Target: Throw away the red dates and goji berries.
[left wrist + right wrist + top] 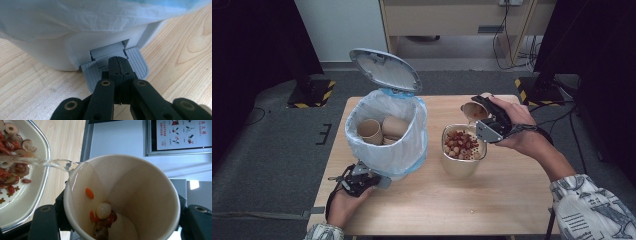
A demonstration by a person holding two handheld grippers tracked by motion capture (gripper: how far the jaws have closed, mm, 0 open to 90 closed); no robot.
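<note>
Halfway: right gripper (482, 114) clamped on tilted paper cup (122, 197), pouring water and leftovers into strainer bowl (460, 165); left gripper (119, 65) closed, pressing bin pedal (137, 62); cup not yet in bin (387, 145).

It looked like a lab: grey carpet (272, 150), hazard-striped stand bases (312, 95), trailing cables (507, 40), a bare wooden table (492, 200).

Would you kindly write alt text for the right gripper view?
A tilted paper cup, held between the right gripper's jaws, pours clear liquid over its rim into a strainer bowl of dried fruit. A few bits of fruit remain inside the cup.
</note>
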